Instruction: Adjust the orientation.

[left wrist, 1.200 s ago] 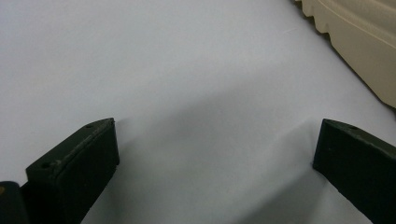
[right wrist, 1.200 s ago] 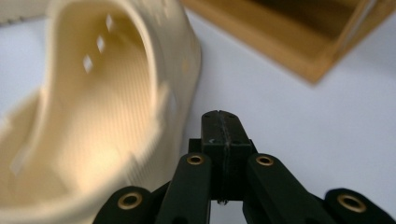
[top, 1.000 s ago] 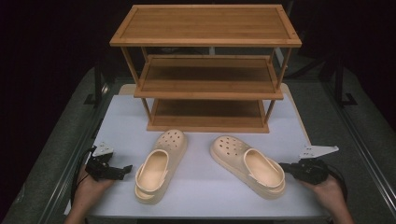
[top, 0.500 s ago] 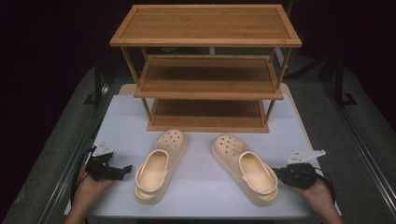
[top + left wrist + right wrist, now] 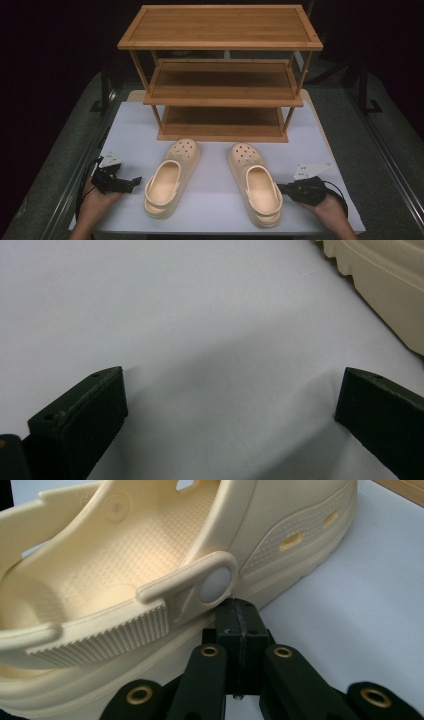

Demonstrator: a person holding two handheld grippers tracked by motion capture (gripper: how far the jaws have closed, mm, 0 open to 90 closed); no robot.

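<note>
Right at the tips of the right gripper [image 5: 239,611], whose jaws are pressed together with nothing between them, sits the side of the right-hand cream foam clog [image 5: 165,565], close under the round rivet of its heel strap. That clog lies on the white worktop [image 5: 215,165], toe toward the three-tier wooden shoe rack [image 5: 220,75] beyond the gripper. With the jaws closed, the gripper can only nudge: a push low on the ribbed sole could slide or swivel the light clog on the smooth worktop instead of seating a grip, and the loose strap may pivot on its rivet if caught. Its foam looks soft and matte, pebbled inside, ridged along the strap, with oval vent holes in the rounded toe. Off beside the left gripper [image 5: 225,405], whose jaws stand wide apart over bare worktop, rests the matching left-hand cream foam clog [image 5: 172,177], just clear of the jaws. Farther out, the rack's slatted shelves look hard, warm-toned and empty.
</note>
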